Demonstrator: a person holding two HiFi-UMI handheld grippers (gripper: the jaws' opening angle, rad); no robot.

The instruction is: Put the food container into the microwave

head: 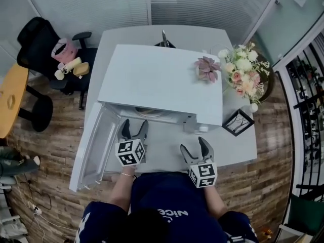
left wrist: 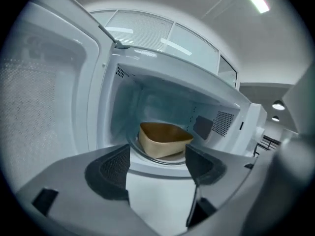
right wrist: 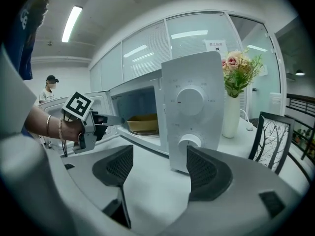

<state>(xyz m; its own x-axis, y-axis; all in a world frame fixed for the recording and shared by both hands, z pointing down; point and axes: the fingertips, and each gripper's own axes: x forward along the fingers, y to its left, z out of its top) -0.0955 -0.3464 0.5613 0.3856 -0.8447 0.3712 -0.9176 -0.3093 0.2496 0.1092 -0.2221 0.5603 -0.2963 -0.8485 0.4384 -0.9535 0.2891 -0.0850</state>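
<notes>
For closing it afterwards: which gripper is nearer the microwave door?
The left gripper: it sits beside the open door, facing the container inside. The right gripper faces the knob panel, farther from the door.

We saw a microwave [head: 162, 80] with a white skin, smooth and a little shiny. Its door [left wrist: 34, 107] had a see-through window full of tiny dots. The food container [left wrist: 165, 139] inside looked tan and dull, like thick paper. The bench [head: 238, 146] was grey, smooth and not shiny. The floor [head: 50, 133] was wood planks. The pads [left wrist: 114, 167] of the left hand-held gripper [left wrist: 157, 168] were dark and bumpy, and its body was smooth grey plastic.
</notes>
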